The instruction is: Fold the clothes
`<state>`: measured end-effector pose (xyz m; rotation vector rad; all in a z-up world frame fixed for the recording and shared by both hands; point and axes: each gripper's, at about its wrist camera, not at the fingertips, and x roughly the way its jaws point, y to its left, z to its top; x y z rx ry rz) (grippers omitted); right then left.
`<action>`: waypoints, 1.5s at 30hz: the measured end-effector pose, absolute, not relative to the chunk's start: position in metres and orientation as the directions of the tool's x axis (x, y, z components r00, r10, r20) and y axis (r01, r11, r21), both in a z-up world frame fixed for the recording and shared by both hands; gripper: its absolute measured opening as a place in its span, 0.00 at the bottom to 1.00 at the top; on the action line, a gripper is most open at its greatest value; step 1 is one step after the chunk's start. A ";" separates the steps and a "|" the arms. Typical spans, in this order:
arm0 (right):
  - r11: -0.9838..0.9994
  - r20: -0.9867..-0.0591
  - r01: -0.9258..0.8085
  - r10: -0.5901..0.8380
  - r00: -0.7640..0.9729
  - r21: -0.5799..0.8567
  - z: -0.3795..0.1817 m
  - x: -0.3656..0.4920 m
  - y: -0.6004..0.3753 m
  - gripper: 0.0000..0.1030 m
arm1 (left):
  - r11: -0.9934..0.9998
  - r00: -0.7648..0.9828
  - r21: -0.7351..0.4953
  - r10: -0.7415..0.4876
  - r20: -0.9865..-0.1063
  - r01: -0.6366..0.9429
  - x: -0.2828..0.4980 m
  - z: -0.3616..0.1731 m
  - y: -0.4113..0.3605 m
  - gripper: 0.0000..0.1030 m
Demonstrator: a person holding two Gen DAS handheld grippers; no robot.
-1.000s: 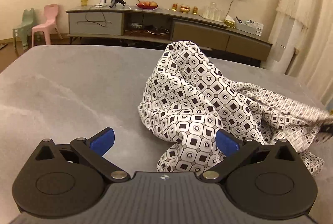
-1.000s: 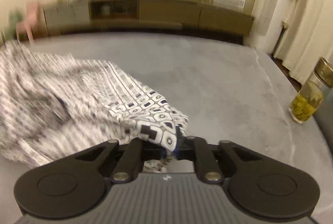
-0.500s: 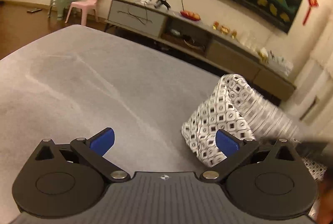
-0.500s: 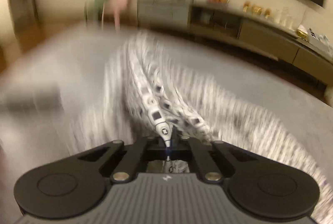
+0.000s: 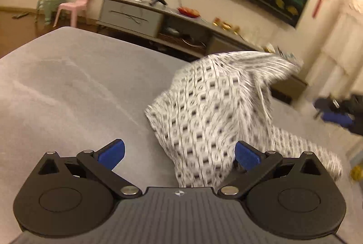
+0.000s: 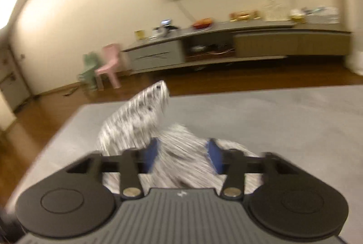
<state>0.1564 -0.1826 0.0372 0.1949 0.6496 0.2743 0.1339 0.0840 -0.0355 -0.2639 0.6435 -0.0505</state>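
Right gripper (image 6: pixel 182 153) has let go since a second ago — my pads (image 6: pixel 151 154) now stand apart with the cloth (image 6: pixel 181 164) blurred between them, not pinched. Left gripper (image 5: pixel 179 153) is spread wide, holding nothing. Cloth (image 5: pixel 211 117) sits bunched on the grey table (image 5: pixel 68 89), heaped up just ahead of my left pads.

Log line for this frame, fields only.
phase: mid-fling | left gripper: open, empty | right gripper: open | patterned garment: bunched, blurred, on grey table
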 end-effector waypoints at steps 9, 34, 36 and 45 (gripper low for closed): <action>0.945 -0.752 -0.313 0.276 0.598 0.098 -0.058 0.085 -0.199 0.25 | 0.992 0.785 -0.125 -0.060 -0.616 -0.023 0.171 -0.067 0.073 0.05; 0.816 -0.662 -0.285 0.575 0.481 0.502 -0.056 0.151 -0.063 0.69 | 0.743 0.880 -0.594 -0.012 -0.474 -0.309 0.136 0.000 0.249 0.81; 0.843 -0.701 -0.234 0.533 0.474 0.484 -0.070 0.172 -0.045 0.61 | 0.740 0.880 -0.601 -0.025 -0.473 -0.302 0.135 -0.001 0.253 0.81; 0.762 -0.362 -0.333 0.583 0.728 0.556 0.053 0.144 -0.117 0.02 | 0.745 0.885 -0.618 -0.082 -0.458 -0.251 0.131 -0.001 0.261 0.82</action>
